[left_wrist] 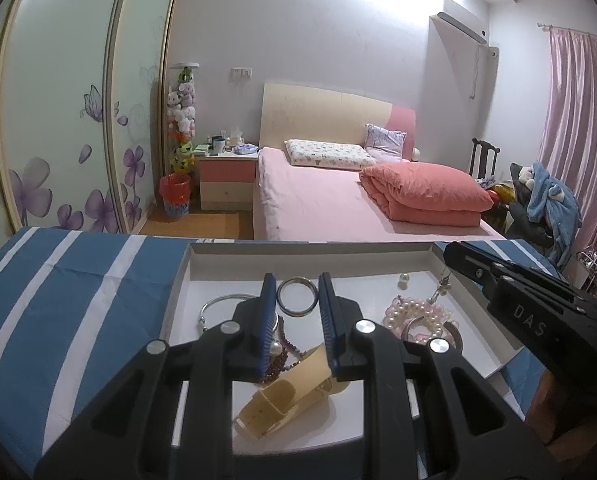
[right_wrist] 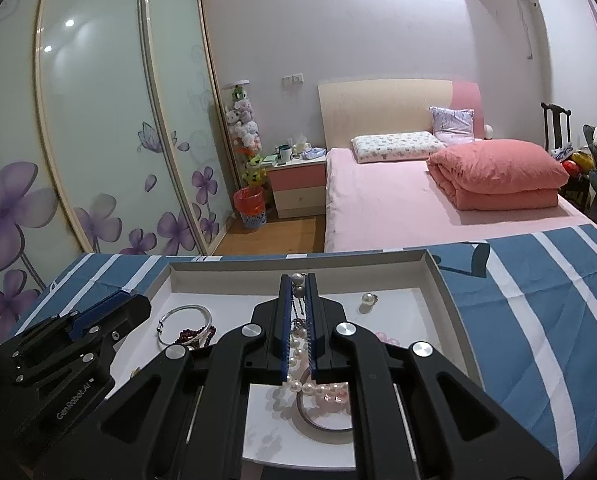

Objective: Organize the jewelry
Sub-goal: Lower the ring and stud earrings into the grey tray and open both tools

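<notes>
A shallow white tray (left_wrist: 186, 272) (right_wrist: 430, 276) lies on a blue-and-white striped cloth. My left gripper (left_wrist: 297, 300) (right_wrist: 132, 304) hangs low over it, its jaws narrowly apart and shut on a cream watch (left_wrist: 282, 396) that droops below them. Past its fingertips lies a grey metal bangle (left_wrist: 297, 296). A silver bangle (left_wrist: 218, 304) (right_wrist: 186, 316) and dark red beads (left_wrist: 282, 356) (right_wrist: 196, 336) lie to the left. My right gripper (right_wrist: 298, 280) (left_wrist: 452, 252) is shut on a thin beaded chain (right_wrist: 298, 308) (left_wrist: 442, 286) that dangles over the pearl bracelets (left_wrist: 418, 316) (right_wrist: 318, 390).
A loose pearl piece (left_wrist: 403, 279) (right_wrist: 368, 299) sits near the tray's far wall. The striped cloth (left_wrist: 78, 300) (right_wrist: 538, 320) spreads on both sides. Beyond are a pink bed (left_wrist: 318, 200), a nightstand (left_wrist: 226, 184) and sliding wardrobe doors (left_wrist: 58, 120).
</notes>
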